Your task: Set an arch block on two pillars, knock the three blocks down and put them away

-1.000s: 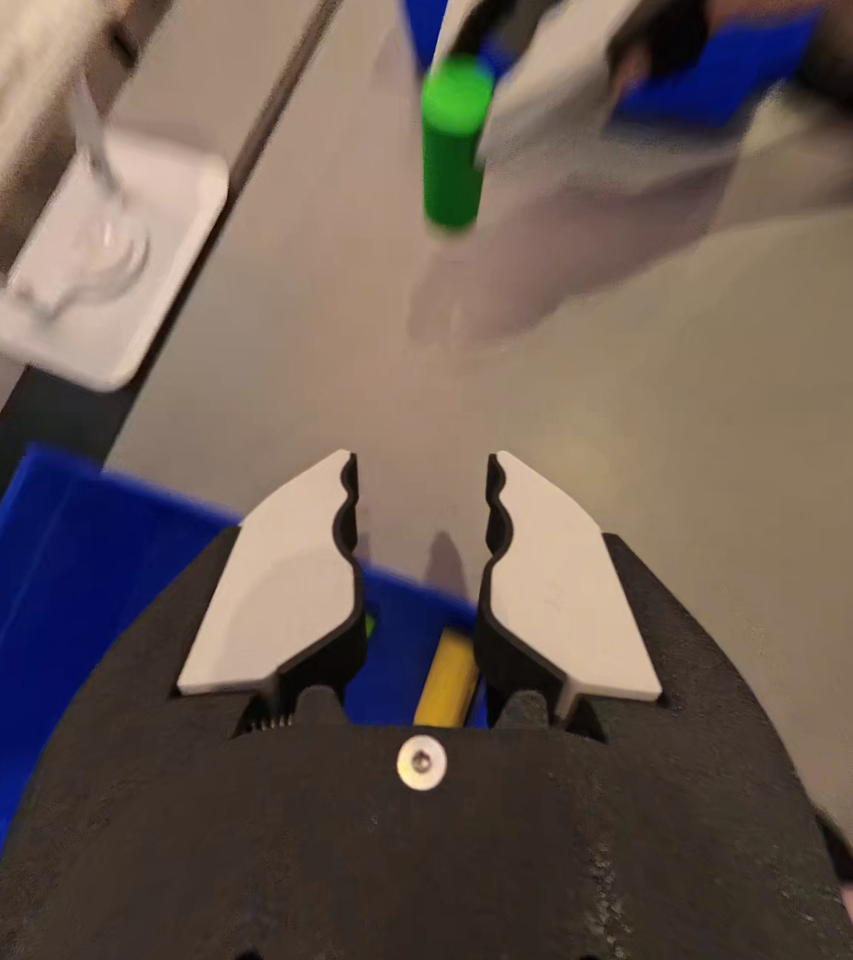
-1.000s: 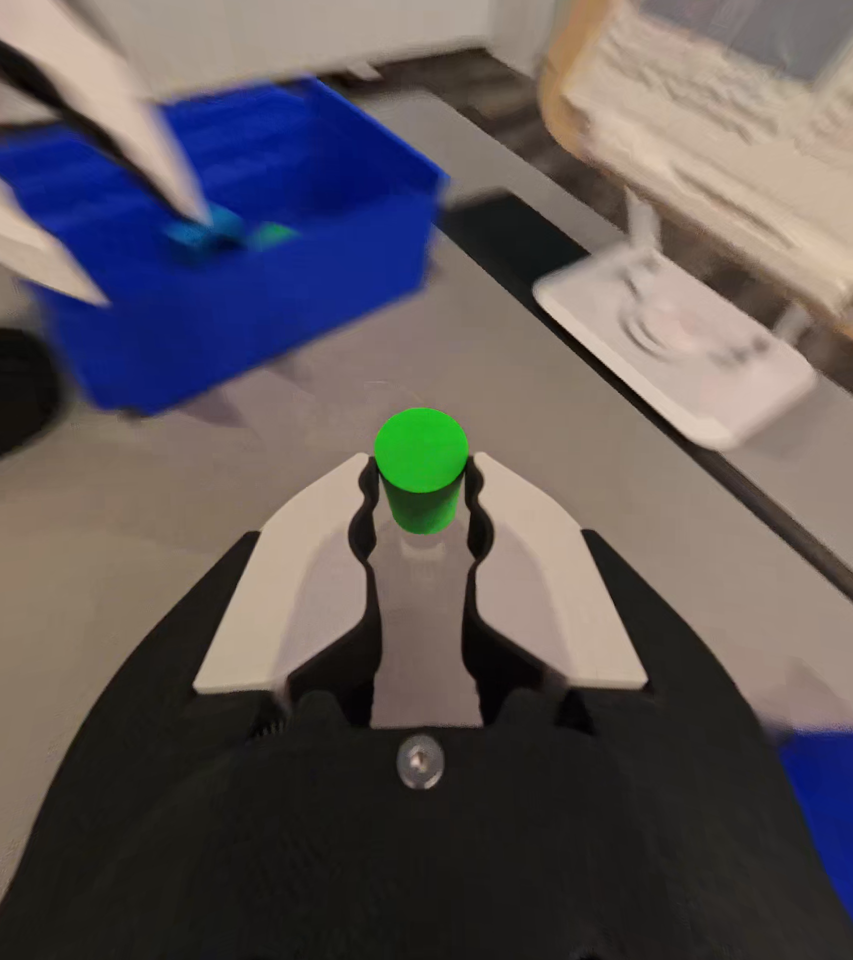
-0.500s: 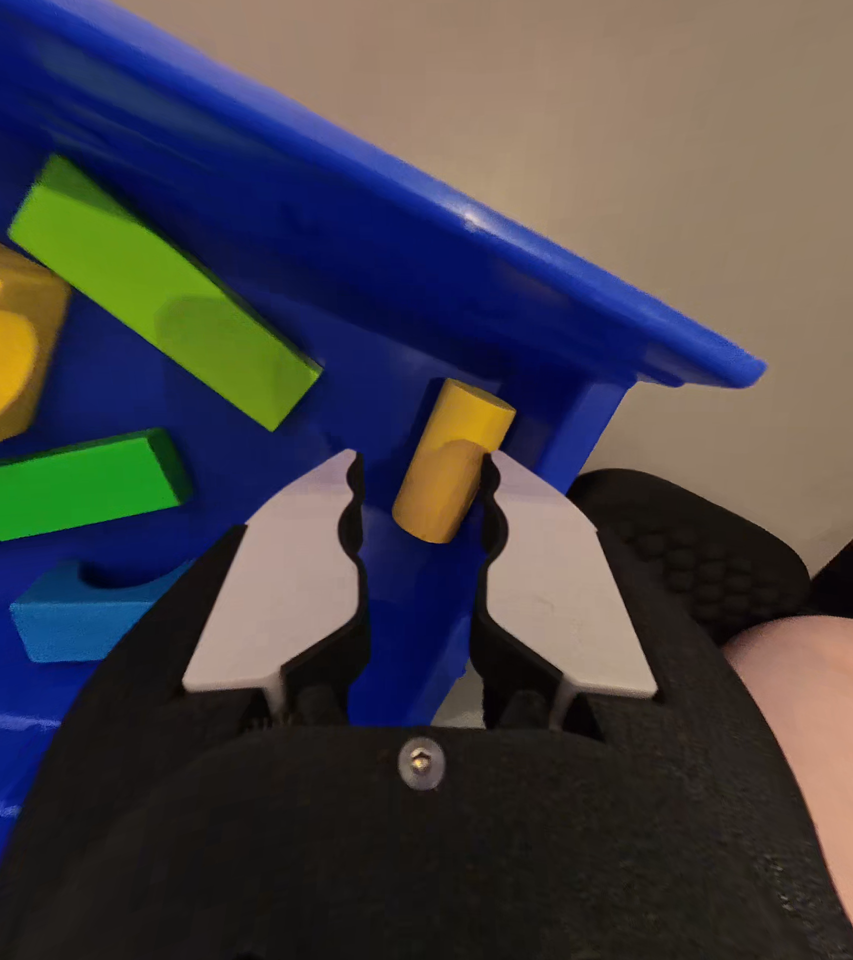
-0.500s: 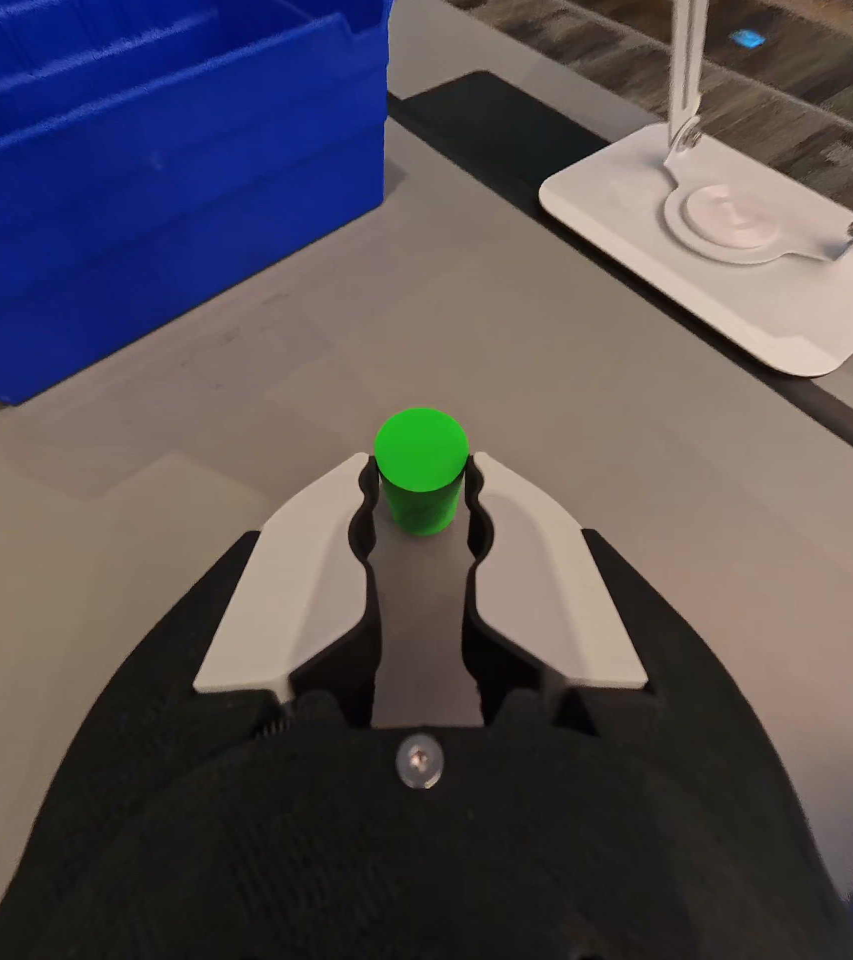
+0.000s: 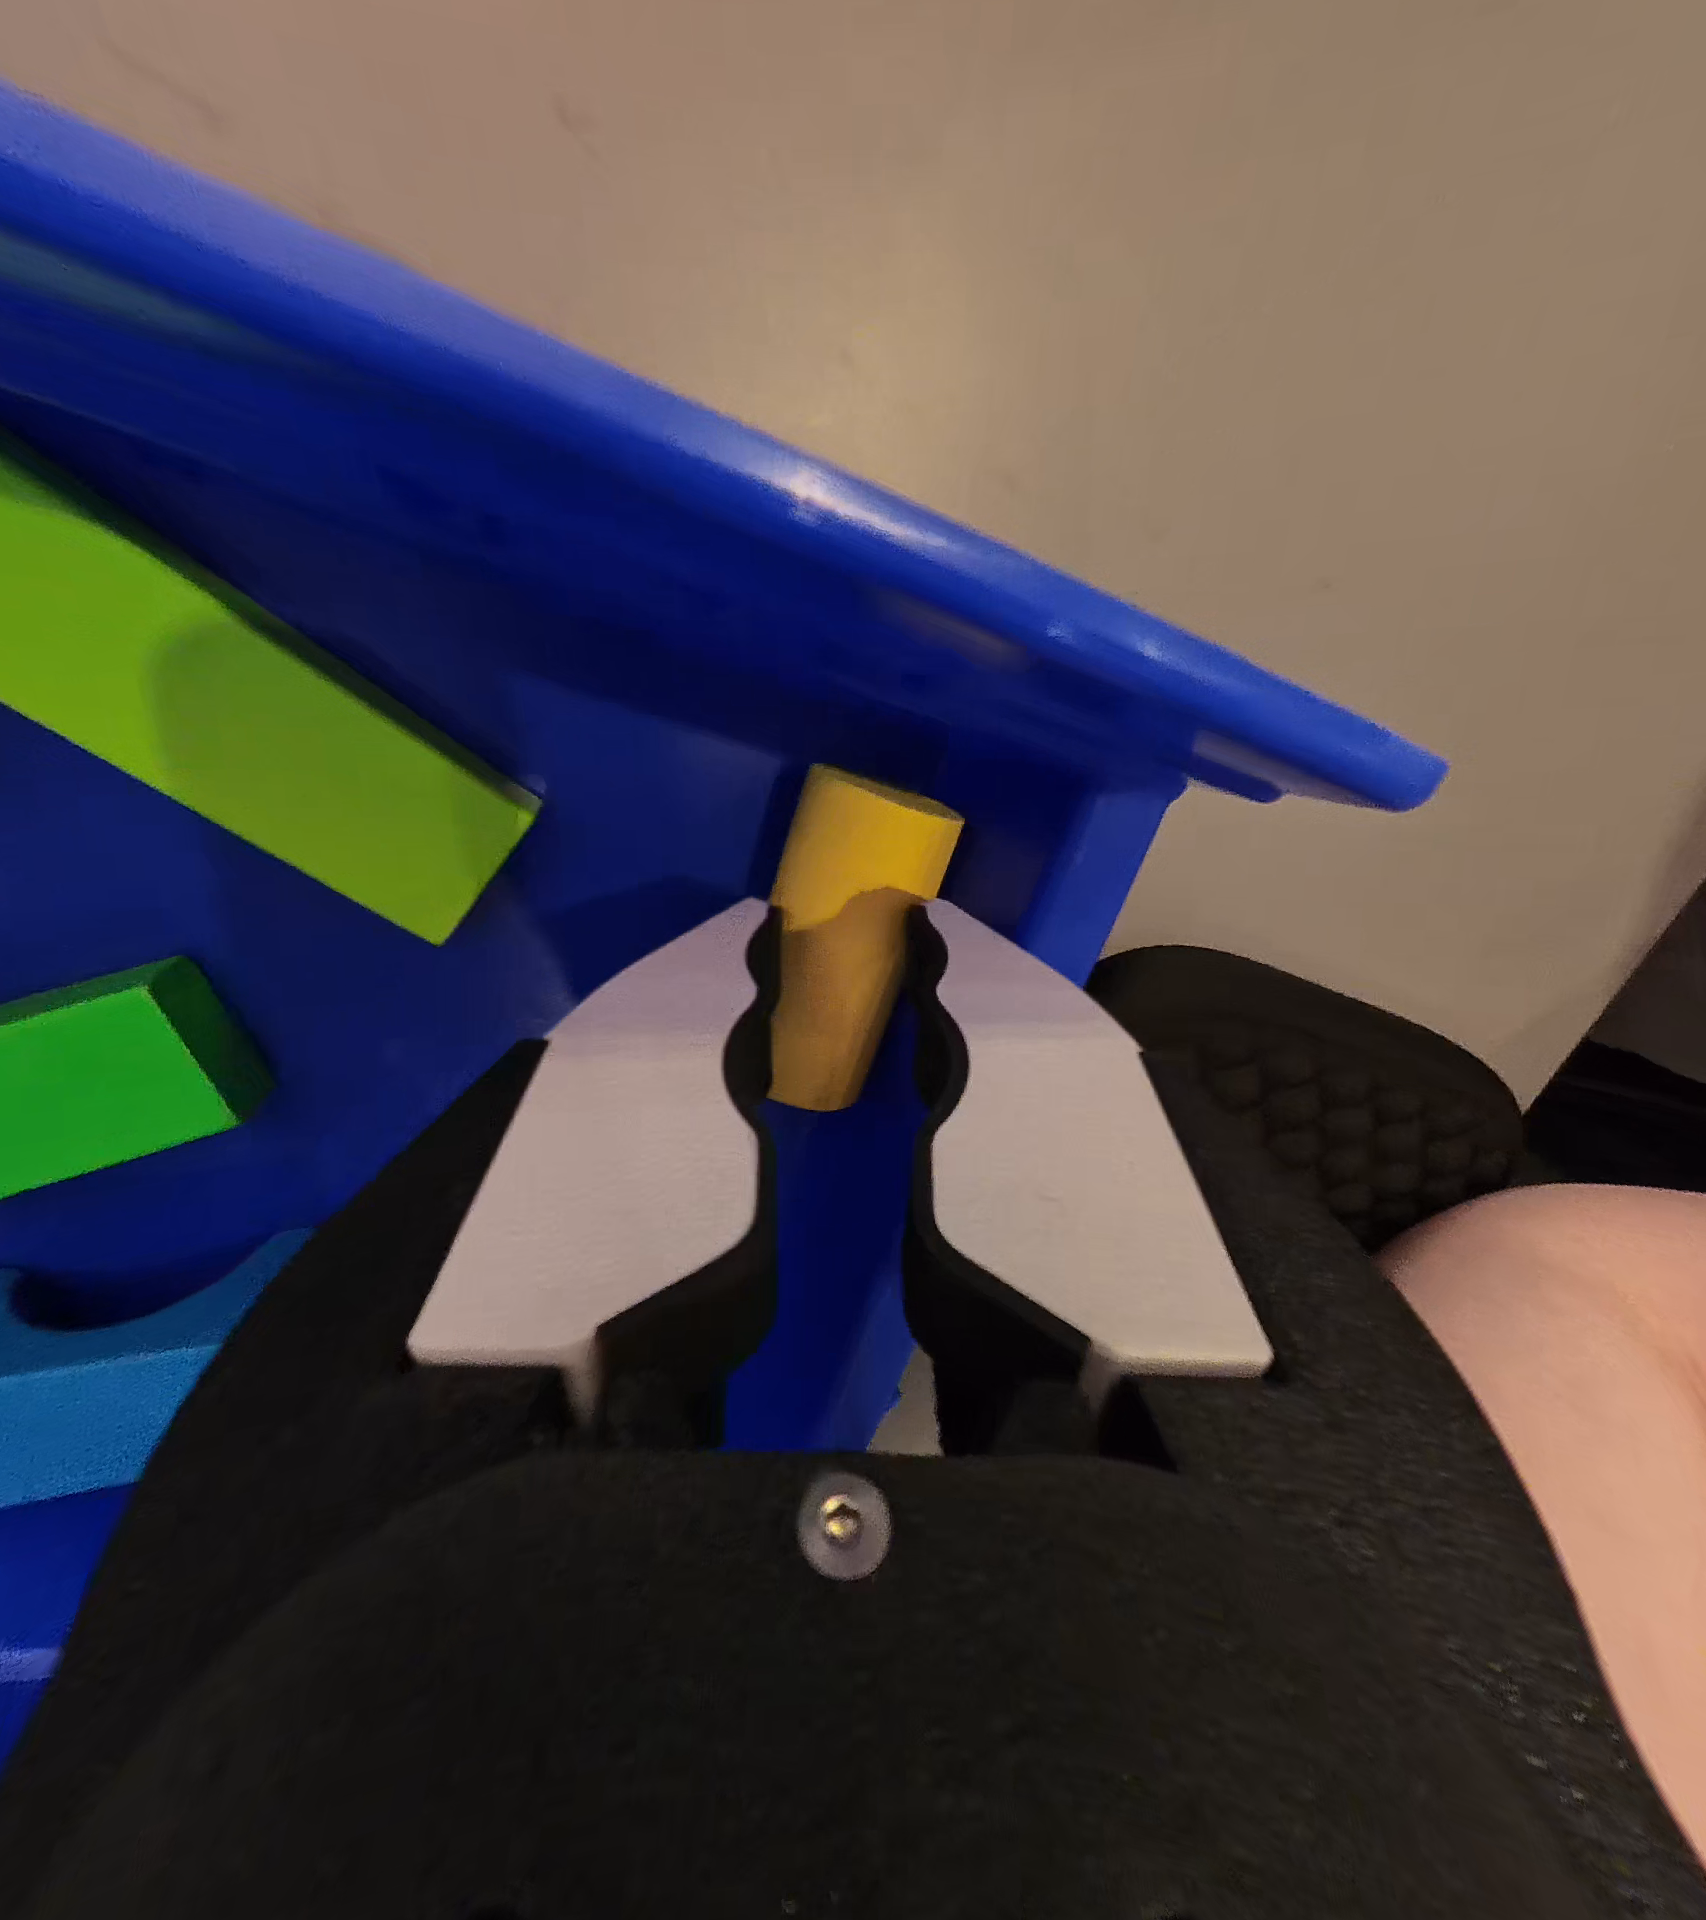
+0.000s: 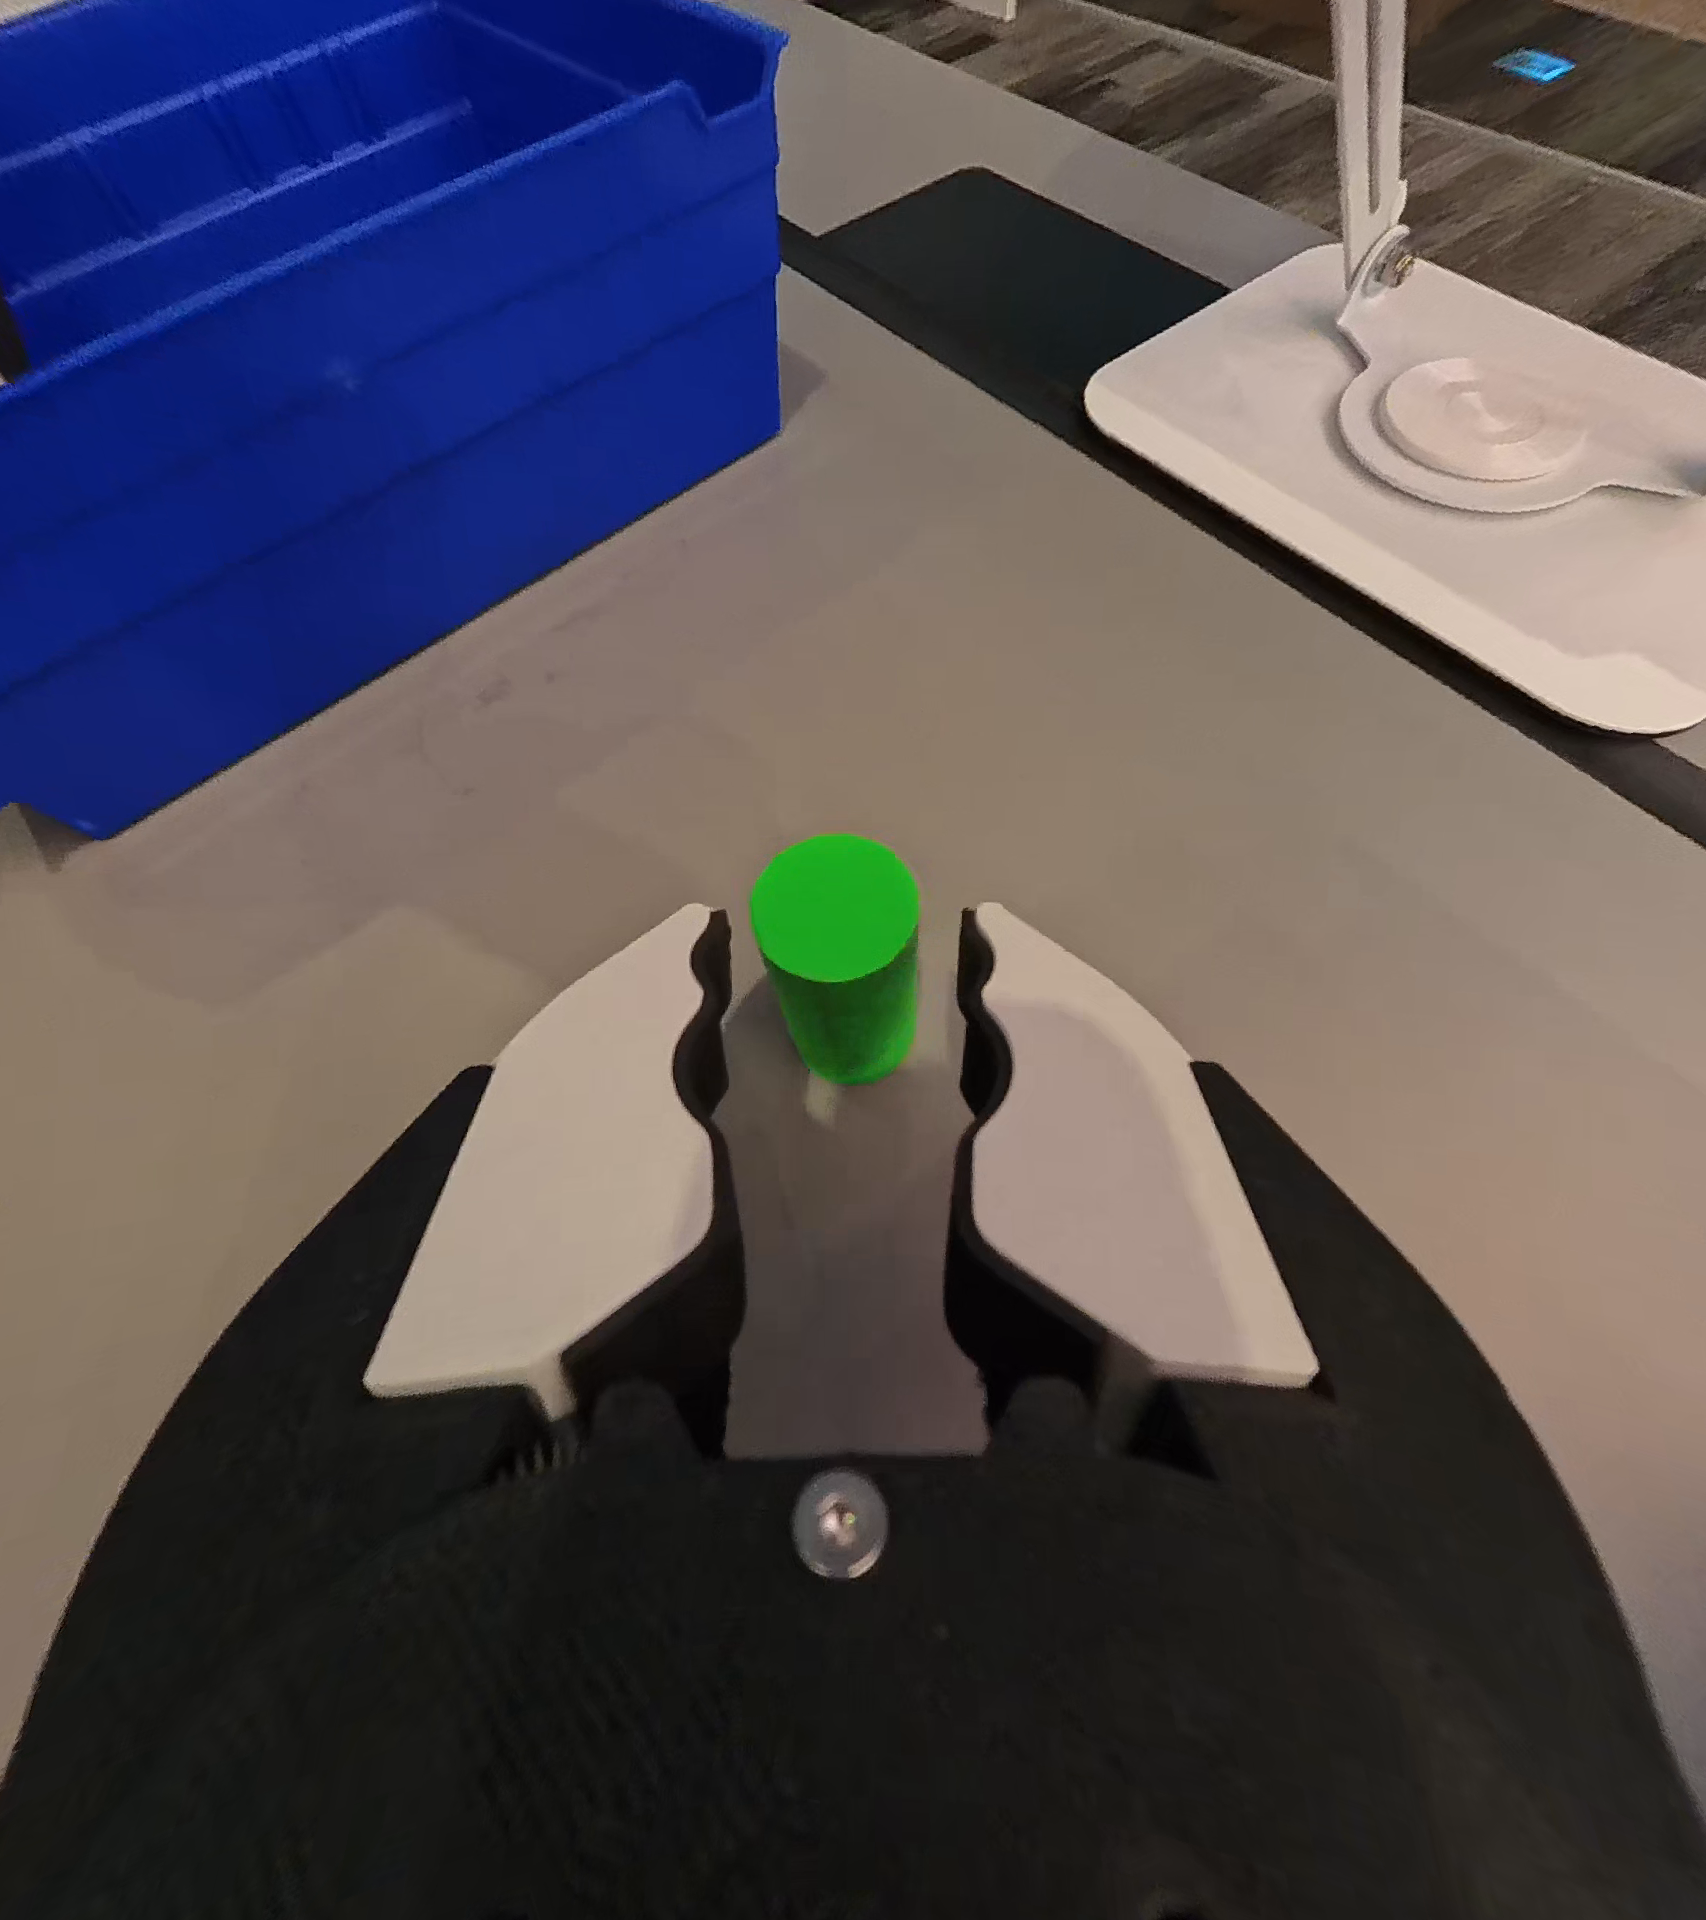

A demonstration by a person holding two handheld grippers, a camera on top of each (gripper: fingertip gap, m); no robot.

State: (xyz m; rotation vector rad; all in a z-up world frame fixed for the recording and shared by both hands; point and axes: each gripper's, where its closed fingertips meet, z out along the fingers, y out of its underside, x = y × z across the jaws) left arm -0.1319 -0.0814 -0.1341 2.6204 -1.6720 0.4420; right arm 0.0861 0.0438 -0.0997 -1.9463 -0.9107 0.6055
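Table (image 6: 1140, 935): green cylinder (image 6: 836, 956) now released.

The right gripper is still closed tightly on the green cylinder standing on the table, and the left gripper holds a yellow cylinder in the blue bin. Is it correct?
Not quite. The right wrist view shows the right gripper open, fingers clear of the green cylinder, which stands free on the table. The left gripper does hold the yellow cylinder in the blue bin.

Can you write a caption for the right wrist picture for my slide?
Open right tongs straddle a green cylinder standing on the grey table.
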